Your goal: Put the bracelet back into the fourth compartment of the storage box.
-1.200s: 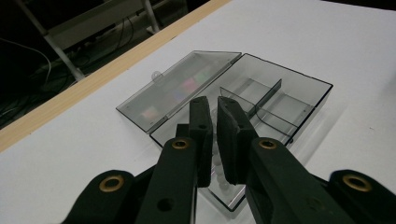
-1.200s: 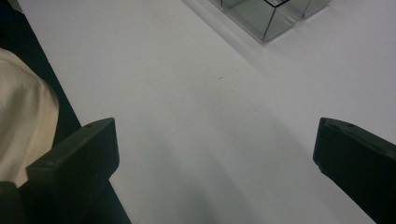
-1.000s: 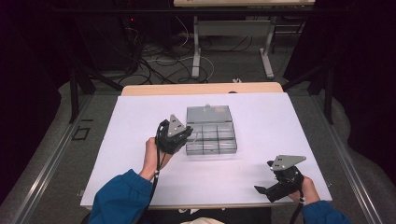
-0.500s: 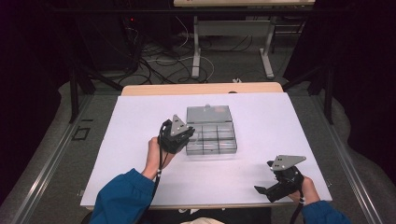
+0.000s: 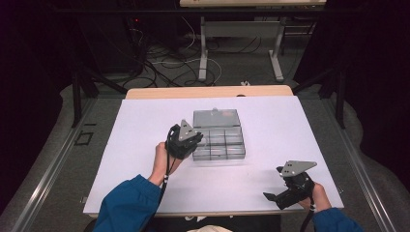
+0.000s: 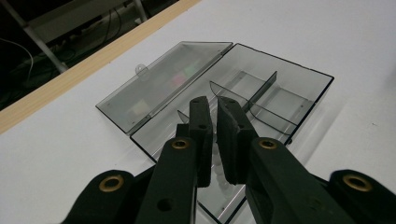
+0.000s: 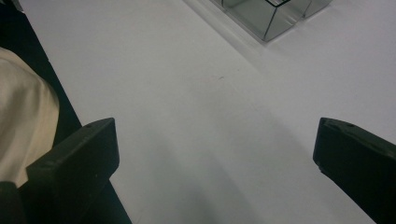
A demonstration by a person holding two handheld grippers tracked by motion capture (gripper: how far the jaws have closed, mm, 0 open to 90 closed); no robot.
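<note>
The left gripper hangs over the near-left corner of the clear compartment box, its jaws drawn almost together with only a thin slit between them; something small and pale shows through that slit low down, but I cannot tell whether the jaws clasp it or whether it simply lies in the compartment beneath. Just beyond the jaw tips run the box's curved dividers, and farther ahead and to the left its hinged lid lies thrown open flat on the white table. The right gripper sits well apart from the box, low over bare tabletop, jaws spread wide and holding nothing.
</note>
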